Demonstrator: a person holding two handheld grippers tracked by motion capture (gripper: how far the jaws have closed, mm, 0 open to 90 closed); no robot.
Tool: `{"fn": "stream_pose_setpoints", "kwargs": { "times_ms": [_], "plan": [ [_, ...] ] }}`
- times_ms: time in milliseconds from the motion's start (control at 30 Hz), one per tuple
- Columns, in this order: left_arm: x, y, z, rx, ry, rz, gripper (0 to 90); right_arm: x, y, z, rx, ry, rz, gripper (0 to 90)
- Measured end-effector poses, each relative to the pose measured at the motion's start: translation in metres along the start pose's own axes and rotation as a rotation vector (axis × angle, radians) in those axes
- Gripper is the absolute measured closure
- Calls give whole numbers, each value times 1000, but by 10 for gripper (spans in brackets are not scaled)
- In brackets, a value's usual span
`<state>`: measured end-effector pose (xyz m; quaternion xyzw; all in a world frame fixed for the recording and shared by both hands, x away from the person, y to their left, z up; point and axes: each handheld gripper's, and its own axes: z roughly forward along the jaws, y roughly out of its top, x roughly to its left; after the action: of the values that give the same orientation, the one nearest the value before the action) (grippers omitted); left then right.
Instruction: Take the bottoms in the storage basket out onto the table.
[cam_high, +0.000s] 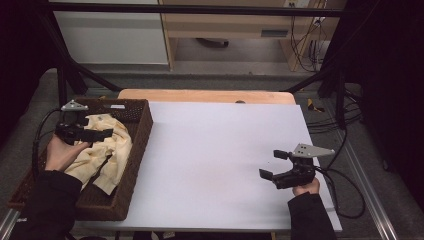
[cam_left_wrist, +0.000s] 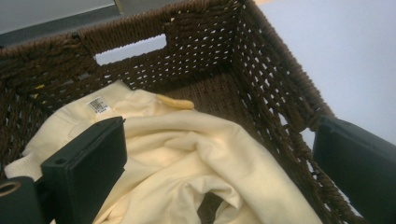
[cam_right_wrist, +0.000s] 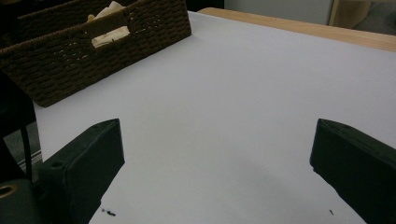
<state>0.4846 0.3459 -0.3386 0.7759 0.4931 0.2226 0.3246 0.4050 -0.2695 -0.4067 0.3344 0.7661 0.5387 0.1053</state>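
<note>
A pale yellow garment (cam_high: 107, 155) lies crumpled in a dark brown wicker basket (cam_high: 142, 135) at the table's left edge. My left gripper (cam_high: 102, 134) hovers over the basket's far half, just above the cloth. In the left gripper view its jaws stand open (cam_left_wrist: 219, 135), the garment (cam_left_wrist: 196, 154) between and below them, a white label showing near the collar, and the basket wall (cam_left_wrist: 205, 28) beyond. My right gripper (cam_high: 272, 164) is open over the bare white table surface (cam_high: 220, 150) at the right. In the right gripper view its jaws (cam_right_wrist: 217, 130) hold nothing, and the basket (cam_right_wrist: 116, 51) sits far off.
A wooden table edge (cam_high: 210, 95) shows behind the white surface. Black frame posts (cam_high: 62, 75) rise at the back left and right. Cables (cam_high: 345, 175) trail off the table's right side onto the floor. The basket's handle hole (cam_right_wrist: 109, 35) shows the yellow cloth.
</note>
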Motion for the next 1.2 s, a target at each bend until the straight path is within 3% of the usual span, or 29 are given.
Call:
{"fn": "stream_pose_setpoints", "kwargs": {
  "times_ms": [300,567,733,1200],
  "plan": [
    [3,-4,11,6,-2,-2,32,0,0,1,6,-2,3,35],
    [6,-11,27,60,6,-9,32,0,0,0,3,-4,2,35],
    [7,-14,32,62,-1,-21,32,0,0,0,6,-5,4,35],
    [5,-24,53,164,13,8,32,0,0,1,9,-4,6,35]
  ]
}}
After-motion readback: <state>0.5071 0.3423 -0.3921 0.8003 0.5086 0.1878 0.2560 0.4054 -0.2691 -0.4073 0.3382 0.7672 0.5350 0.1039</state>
